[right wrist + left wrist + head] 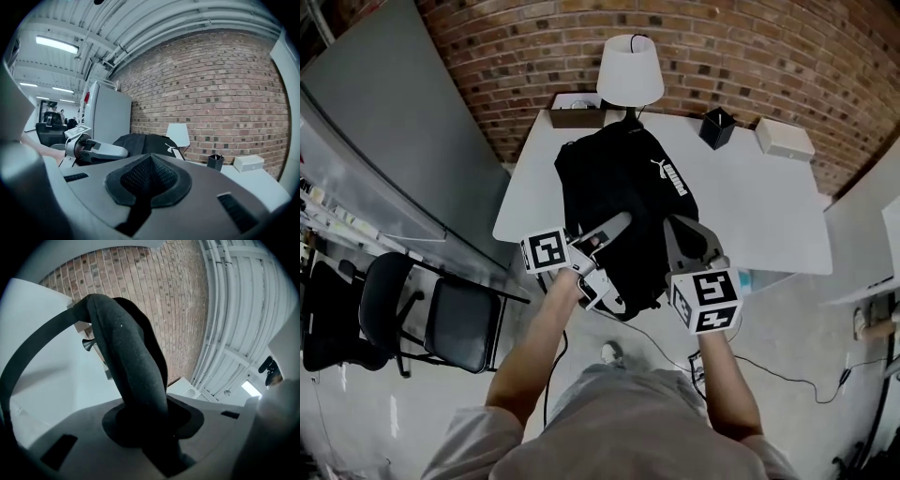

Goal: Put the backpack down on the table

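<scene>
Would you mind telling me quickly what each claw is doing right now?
Left claw: closed on the padded strap of the backpack.
Right claw: closed on black mesh fabric, apparently part of the backpack.

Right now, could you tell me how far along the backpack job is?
Done: backpack is up, over the table's near edge. In hand: left gripper clamps its padded strap; right gripper pinches black mesh. Left: lower it fully onto the table, release.

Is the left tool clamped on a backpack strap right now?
Yes, in the left gripper view the left tool has its jaws closed on the padded black strap of the backpack.
</scene>
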{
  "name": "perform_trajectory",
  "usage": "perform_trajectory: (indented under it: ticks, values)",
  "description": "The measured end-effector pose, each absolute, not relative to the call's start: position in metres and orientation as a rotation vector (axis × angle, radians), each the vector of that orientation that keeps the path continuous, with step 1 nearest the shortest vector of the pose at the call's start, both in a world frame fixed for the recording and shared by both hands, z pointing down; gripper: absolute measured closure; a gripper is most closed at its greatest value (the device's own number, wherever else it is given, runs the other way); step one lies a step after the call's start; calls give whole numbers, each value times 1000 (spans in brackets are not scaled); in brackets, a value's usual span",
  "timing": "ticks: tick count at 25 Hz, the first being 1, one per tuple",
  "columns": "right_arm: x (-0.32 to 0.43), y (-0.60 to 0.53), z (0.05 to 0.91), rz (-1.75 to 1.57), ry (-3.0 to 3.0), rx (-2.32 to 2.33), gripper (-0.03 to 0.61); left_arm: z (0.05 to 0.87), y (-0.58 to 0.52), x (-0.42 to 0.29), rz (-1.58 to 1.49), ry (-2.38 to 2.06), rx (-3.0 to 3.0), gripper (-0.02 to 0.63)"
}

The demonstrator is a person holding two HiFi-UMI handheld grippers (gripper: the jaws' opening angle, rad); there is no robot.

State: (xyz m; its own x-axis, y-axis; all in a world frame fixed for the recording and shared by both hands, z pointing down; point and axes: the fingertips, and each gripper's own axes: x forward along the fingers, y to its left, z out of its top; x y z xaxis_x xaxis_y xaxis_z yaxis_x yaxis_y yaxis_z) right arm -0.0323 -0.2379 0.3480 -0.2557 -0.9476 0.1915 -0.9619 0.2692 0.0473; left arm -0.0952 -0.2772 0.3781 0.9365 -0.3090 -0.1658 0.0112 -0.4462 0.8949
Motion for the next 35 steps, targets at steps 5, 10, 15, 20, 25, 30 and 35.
perform_trajectory:
  ticks: [5,10,15,20,25,30,35]
  values:
    - [-32,-252,346,119,-2284,1874,578,376,-296,-90,-331,-132,2010,497]
    - [-23,-260,348,123,-2225,1936,578,376,-308,-80,-299,-79,2016,497]
    - [-15,-265,352,127,-2190,1976,578,379,-318,-68,-261,-54,2042,497]
    - [-4,-277,355,127,-2181,2011,578,382,-329,-52,-244,-15,2039,497]
    - [18,-297,360,138,-2180,2034,578,389,-347,-27,-214,2,2038,497]
    - [47,-321,367,160,-2176,2051,578,402,-369,3,-163,7,2045,497]
    - [83,-342,375,182,-2158,2061,578,415,-390,41,-115,10,2057,497]
